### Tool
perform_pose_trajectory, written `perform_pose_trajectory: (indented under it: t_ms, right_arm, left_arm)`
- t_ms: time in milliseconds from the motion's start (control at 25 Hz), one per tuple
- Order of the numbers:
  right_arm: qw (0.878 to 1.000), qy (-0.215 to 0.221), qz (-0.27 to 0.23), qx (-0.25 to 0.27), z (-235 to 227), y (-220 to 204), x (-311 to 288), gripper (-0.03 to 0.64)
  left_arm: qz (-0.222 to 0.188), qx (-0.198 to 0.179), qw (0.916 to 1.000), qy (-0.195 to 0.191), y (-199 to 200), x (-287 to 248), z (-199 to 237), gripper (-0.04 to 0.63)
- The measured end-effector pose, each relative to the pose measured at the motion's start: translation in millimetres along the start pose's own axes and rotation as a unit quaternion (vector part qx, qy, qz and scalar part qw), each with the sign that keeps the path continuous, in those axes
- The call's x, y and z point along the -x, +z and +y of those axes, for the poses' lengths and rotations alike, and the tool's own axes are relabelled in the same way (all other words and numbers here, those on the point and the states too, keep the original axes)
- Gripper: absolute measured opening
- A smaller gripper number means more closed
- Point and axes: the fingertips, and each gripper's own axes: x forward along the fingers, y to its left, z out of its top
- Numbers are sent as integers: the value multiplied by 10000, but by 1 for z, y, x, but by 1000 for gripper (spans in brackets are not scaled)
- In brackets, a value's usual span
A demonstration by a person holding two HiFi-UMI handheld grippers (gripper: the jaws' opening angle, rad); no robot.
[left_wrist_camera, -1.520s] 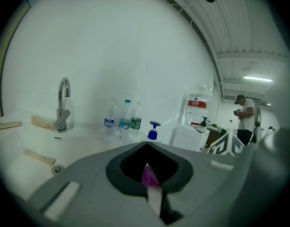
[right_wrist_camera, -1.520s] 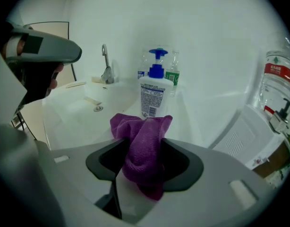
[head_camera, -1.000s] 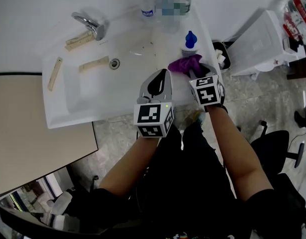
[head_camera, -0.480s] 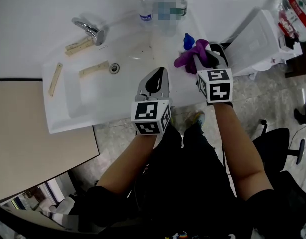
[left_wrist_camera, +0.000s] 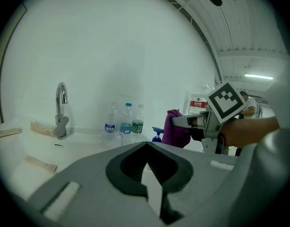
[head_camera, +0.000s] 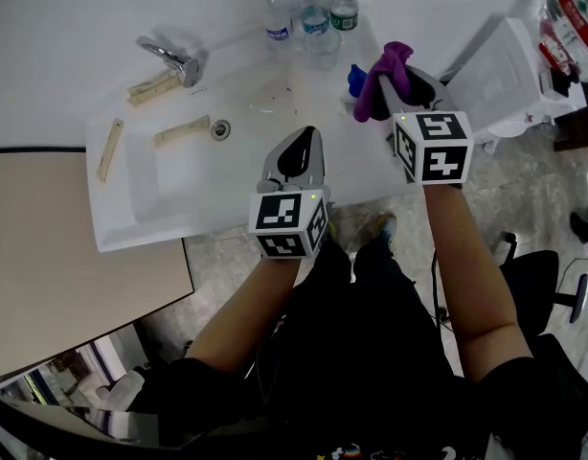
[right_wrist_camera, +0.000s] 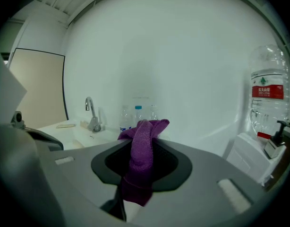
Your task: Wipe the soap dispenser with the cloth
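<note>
The soap dispenser (head_camera: pixel 356 77) stands on the sink counter's right end; only its blue pump top shows beside the cloth. The left gripper view shows that pump (left_wrist_camera: pixel 157 135) small, past the bottles. My right gripper (head_camera: pixel 397 80) is shut on the purple cloth (head_camera: pixel 382 77) and holds it in the air just right of the dispenser. The cloth (right_wrist_camera: pixel 140 160) hangs folded over between the right gripper's (right_wrist_camera: pixel 143 143) jaws. My left gripper (head_camera: pixel 304 142) hovers over the sink's front rim, shut with nothing in it, jaws (left_wrist_camera: pixel 147 148) meeting at the tips.
A chrome faucet (head_camera: pixel 174 54), the drain (head_camera: pixel 220 129) and wooden strips (head_camera: pixel 182 130) are at the white basin (head_camera: pixel 141 209). Three water bottles (head_camera: pixel 313 17) stand at the back wall. A white cabinet (head_camera: pixel 509 75) and a water jug (right_wrist_camera: pixel 267 93) are at the right.
My right gripper has lifted the purple cloth off the counter in front of the dispenser and carried it up and to the right. The left gripper has barely moved.
</note>
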Motion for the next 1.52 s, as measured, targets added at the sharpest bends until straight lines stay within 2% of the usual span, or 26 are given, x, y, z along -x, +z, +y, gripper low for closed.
perform_pose_trajectory:
  t_ms: [360, 760, 960, 1120, 1400, 1520]
  right_arm:
    - [9981, 269, 521, -211, -17, -53, -27, 132]
    - [9930, 508, 1064, 32, -20, -115, -55, 132]
    - [9922, 464, 1156, -24, -19, -130, -64, 132]
    - [9946, 399, 952, -125, -19, -111, -55, 132]
    - [9990, 318, 203, -244, -5, -43, -14, 132]
    - [9996, 218, -129, -113, 7, -22, -1, 132]
  left_arm:
    - [138, -30, 9997, 207, -5, -16, -10, 0]
    - [270, -72, 9990, 348, -13, -26, -22, 0]
    - [299, -128, 9989, 335, -15, -30, -25, 0]
    - [233, -130, 9994, 230, -11, -30, -28, 0]
    - [50, -87, 9999, 28, 4, -28, -24, 0]
    - [6, -78, 10000, -36, 7, -25, -18, 0]
